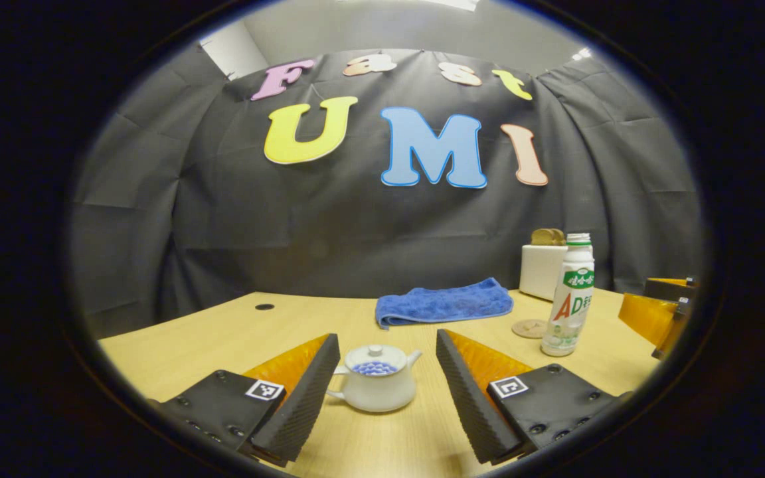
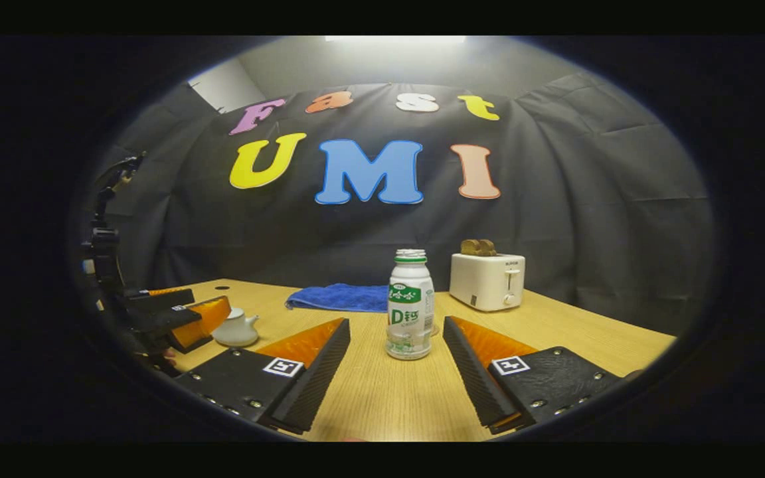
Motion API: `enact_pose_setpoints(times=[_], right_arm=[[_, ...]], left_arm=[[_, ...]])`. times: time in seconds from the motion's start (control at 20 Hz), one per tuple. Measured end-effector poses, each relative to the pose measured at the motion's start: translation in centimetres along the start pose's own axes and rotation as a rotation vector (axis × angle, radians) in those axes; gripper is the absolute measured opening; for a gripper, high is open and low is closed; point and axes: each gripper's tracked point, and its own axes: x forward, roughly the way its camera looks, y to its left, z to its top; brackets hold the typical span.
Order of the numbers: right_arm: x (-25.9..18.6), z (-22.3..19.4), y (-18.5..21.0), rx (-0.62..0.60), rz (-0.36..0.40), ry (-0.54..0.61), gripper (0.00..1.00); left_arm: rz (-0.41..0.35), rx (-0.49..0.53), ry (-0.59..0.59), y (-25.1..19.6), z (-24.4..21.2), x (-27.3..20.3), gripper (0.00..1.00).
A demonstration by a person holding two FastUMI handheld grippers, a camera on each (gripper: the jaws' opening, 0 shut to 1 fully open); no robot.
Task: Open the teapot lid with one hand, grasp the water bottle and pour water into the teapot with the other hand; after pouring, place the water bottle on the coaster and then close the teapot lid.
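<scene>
A small white teapot (image 1: 374,387) with its lid on stands on the wooden table, just ahead of my left gripper (image 1: 388,372), whose fingers are spread wide on either side of it without touching. The white water bottle (image 1: 569,297) stands upright to the right, beside a round coaster (image 1: 528,328). In the right gripper view the bottle (image 2: 410,305) stands straight ahead of my open right gripper (image 2: 396,352), just beyond its fingertips. The teapot (image 2: 236,328) and the left gripper (image 2: 176,318) appear at the far left.
A folded blue towel (image 1: 444,303) lies at the back of the table (image 1: 176,345). A white toaster (image 2: 487,281) with bread in it stands at the back right. A small dark hole (image 1: 264,307) marks the tabletop at the rear left.
</scene>
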Motion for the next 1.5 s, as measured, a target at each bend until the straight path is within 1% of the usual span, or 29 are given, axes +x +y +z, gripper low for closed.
enact_pose_setpoints(times=[0.1,0.15,0.2,0.3,0.4,0.5,0.55,0.6,0.65,0.75,0.8,0.85,0.9,0.95,1.1,1.25,1.3,1.4,1.45,1.5], right_arm=[[0.2,0.1,-0.3,0.013,-0.002,-0.031,0.88],[0.4,-0.3,-0.5,0.022,-0.010,-0.011,0.88],[0.3,-0.4,-0.5,0.038,-0.007,-0.013,0.88],[0.3,-0.4,-1.0,0.036,-0.023,-0.015,0.88],[0.2,-0.5,-1.4,0.021,-0.037,-0.022,0.88],[0.2,-0.5,-1.5,0.031,-0.041,-0.020,0.88],[0.3,-0.5,-1.5,0.037,-0.041,-0.017,0.88],[0.3,-0.6,-1.6,0.039,-0.041,-0.013,0.88],[0.3,-0.6,-1.6,0.039,-0.042,-0.011,0.88],[0.3,-0.6,-1.6,0.038,-0.038,-0.012,0.88],[0.3,-0.5,-1.5,0.037,-0.035,-0.014,0.88],[0.2,-0.4,-1.4,0.036,-0.032,-0.018,0.88],[0.2,-0.4,-1.3,0.036,-0.029,-0.020,0.88],[0.2,-0.4,-1.2,0.034,-0.027,-0.021,0.88],[0.1,-0.2,-1.2,0.035,-0.027,-0.026,0.88],[0.0,0.2,-1.4,0.063,-0.024,-0.037,0.88],[0.0,0.1,-1.5,0.072,-0.023,-0.035,0.88],[0.1,0.0,-1.7,0.087,-0.024,-0.030,0.88],[0.1,0.1,-1.7,0.090,-0.023,-0.029,0.88],[0.1,0.1,-1.7,0.090,-0.024,-0.029,0.88]], left_arm=[[0.009,-0.001,-0.001,0.3,-0.3,0.5,1.00],[0.020,-0.010,0.019,0.5,-0.7,0.7,1.00],[0.021,-0.019,0.015,0.6,-0.9,1.0,1.00],[0.020,-0.004,0.004,0.5,-0.2,0.9,1.00],[0.017,0.010,0.026,0.6,-0.9,1.8,1.00],[0.022,0.013,0.056,0.7,-1.1,3.2,1.00],[0.015,0.011,0.066,0.7,-1.4,3.7,0.96],[0.009,0.011,0.066,0.5,-1.3,4.2,0.99],[0.007,0.012,0.061,0.6,-1.2,4.5,0.99],[0.015,0.005,0.061,1.0,-1.3,5.0,0.90],[0.018,0.008,0.067,1.2,-1.4,5.2,0.83],[0.008,0.010,0.084,1.0,-1.8,5.5,0.74],[-0.018,0.013,0.117,0.5,-2.2,5.9,0.56],[-0.017,0.015,0.144,0.5,-2.8,6.1,0.46],[-0.028,0.032,0.140,0.6,-2.3,6.5,0.45],[0.001,0.024,0.133,1.6,-2.1,6.3,0.45],[-0.005,0.018,0.136,1.5,-2.4,7.0,0.38],[-0.017,0.027,0.141,1.1,-2.4,6.7,0.24],[-0.024,0.047,0.137,1.1,-2.4,6.7,0.23],[-0.034,0.059,0.134,1.0,-2.3,6.8,0.16]])
